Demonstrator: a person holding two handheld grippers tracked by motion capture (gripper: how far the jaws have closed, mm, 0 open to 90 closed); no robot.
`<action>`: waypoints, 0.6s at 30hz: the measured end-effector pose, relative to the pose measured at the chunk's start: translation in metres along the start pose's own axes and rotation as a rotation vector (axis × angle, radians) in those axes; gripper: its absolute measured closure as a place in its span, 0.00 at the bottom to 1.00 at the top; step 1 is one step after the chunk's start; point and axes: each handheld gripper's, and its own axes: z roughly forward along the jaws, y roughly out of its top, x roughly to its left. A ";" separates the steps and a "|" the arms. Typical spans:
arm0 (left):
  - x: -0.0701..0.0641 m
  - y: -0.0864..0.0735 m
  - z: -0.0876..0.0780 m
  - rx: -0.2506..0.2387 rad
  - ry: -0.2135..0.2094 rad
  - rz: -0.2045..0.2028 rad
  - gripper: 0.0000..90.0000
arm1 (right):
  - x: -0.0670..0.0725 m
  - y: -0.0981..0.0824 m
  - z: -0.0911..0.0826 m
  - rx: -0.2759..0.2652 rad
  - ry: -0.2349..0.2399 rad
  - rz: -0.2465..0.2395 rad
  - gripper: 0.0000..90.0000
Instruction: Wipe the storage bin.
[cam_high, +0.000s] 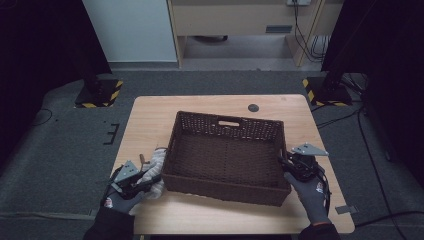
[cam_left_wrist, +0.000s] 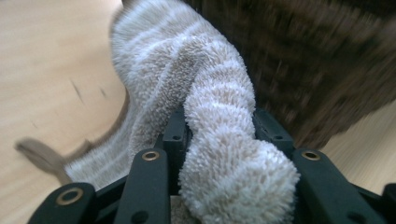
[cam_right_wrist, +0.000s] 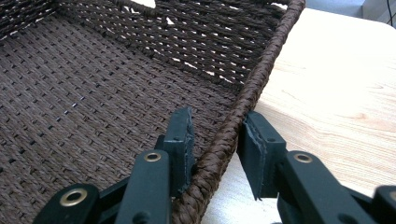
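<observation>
left gripper (cam_high: 150, 179) has its jaws clamped on a fuzzy striped towel (cam_left_wrist: 205, 116) just beside the left wall of the brown wicker basket (cam_high: 225, 191) on the tabletop (cam_high: 150, 120); to do the step well it likely should lift the bundle clear of that rim, then carry it over the bare basket floor (cam_right_wrist: 70, 93). right gripper (cam_right_wrist: 217, 140) straddles the right rim (cam_right_wrist: 233, 126), jaws narrow, 1 inside, 1 outside, seemingly steadying it. the towel's trailing end on the tabletop could snag the wall.

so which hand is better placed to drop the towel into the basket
Left. The left gripper is shut on the towel beside the basket; the right gripper straddles its rim.
</observation>
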 end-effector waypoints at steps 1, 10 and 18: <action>-0.001 0.003 -0.005 -0.031 0.000 -0.007 0.68 | 0.000 0.000 0.000 0.000 0.000 0.000 0.73; -0.024 0.005 -0.023 -0.079 0.001 0.043 0.68 | 0.000 0.000 0.000 0.002 0.002 0.002 0.73; -0.023 -0.018 0.006 0.127 0.015 0.062 0.68 | 0.000 0.000 0.000 0.000 0.001 0.000 0.73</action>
